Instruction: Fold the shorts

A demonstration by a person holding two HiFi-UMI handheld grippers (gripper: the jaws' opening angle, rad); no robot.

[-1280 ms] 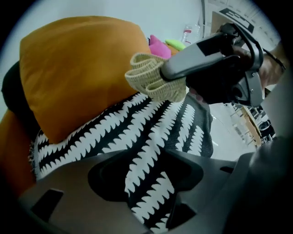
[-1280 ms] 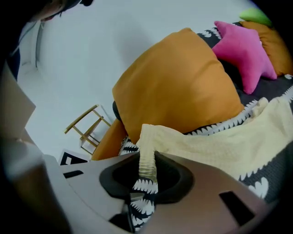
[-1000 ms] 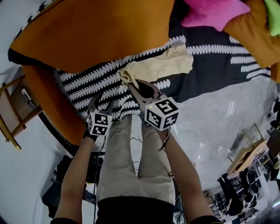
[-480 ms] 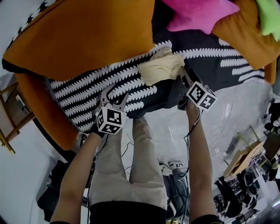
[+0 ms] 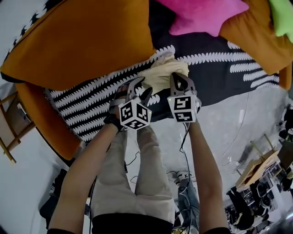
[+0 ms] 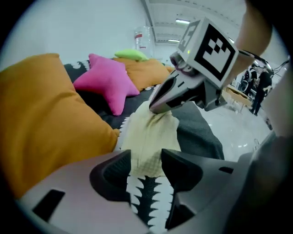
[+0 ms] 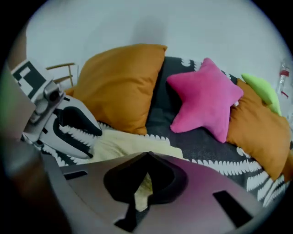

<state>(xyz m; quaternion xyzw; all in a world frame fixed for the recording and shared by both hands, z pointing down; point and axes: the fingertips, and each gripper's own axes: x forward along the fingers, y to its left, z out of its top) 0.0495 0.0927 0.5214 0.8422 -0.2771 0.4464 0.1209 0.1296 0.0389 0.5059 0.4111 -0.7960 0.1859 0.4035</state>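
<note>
The pale yellow shorts (image 5: 160, 73) lie bunched on the black-and-white blanket (image 5: 91, 103), below the big orange pillow. My left gripper (image 5: 139, 87) is at their near left edge; its jaws stand open, a little narrower than before, with the shorts' hem (image 6: 146, 153) lying between them untouched. My right gripper (image 5: 177, 77) sits on the right end of the shorts. Its jaws have just been closing and are now shut, with yellow cloth (image 7: 143, 186) pinched at the tips (image 7: 147, 155). In the left gripper view the right gripper (image 6: 158, 105) bites the far fold.
A large orange pillow (image 5: 82, 36) lies behind the shorts, a pink star cushion (image 5: 206, 13) and another orange pillow (image 5: 256, 41) to the right. A wooden chair (image 5: 13, 128) stands left. Cables (image 5: 183, 173) lie on the grey floor by the person's legs.
The shorts went from stretched out to a shorter bunch. My right gripper swung out right, came back onto their right end and shut. My left gripper moved right to their near edge.
</note>
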